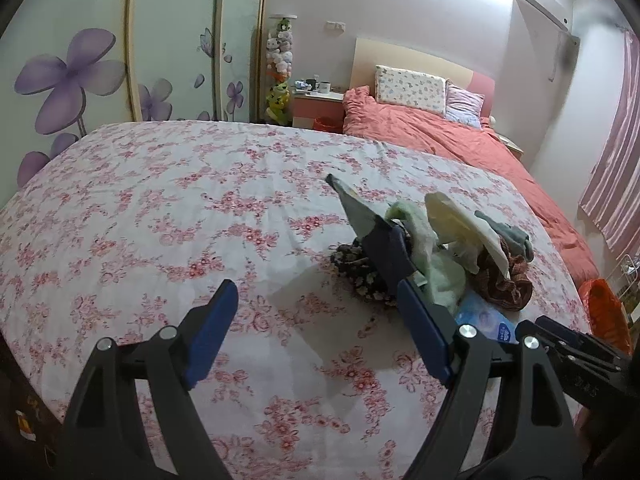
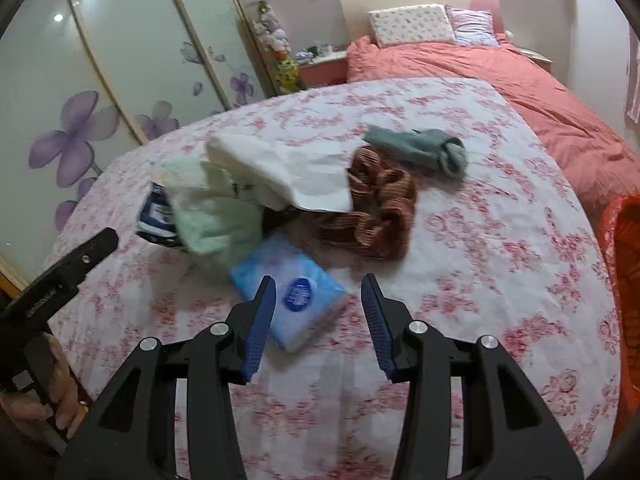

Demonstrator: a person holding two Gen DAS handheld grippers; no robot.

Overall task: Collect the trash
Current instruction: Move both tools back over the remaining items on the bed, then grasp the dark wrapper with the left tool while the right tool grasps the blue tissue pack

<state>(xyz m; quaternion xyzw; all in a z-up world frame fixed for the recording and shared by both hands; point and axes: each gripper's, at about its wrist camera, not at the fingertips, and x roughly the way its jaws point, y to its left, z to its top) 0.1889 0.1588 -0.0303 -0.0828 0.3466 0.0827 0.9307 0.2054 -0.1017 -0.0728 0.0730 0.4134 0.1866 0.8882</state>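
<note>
A pile lies on the floral-sheeted surface [image 2: 460,264]: a blue tissue pack [image 2: 292,292], a pale green crumpled bag [image 2: 212,216], a white paper sheet [image 2: 288,172], a dark blue wrapper [image 2: 158,216], a brown striped cloth [image 2: 372,208] and a grey-green cloth [image 2: 424,148]. My right gripper [image 2: 320,308] is open, just above the near end of the tissue pack, its left finger over the pack. My left gripper [image 1: 316,316] is open and empty, left of the pile [image 1: 432,256]; its right finger [image 1: 424,332] overlaps the pile's near edge.
An orange bag [image 2: 624,280] hangs at the surface's right edge, also in the left wrist view [image 1: 604,312]. Behind lie a bed with a red quilt [image 1: 460,136] and pillows, a nightstand [image 1: 318,106], and wardrobe doors [image 1: 72,64] with purple flowers at left.
</note>
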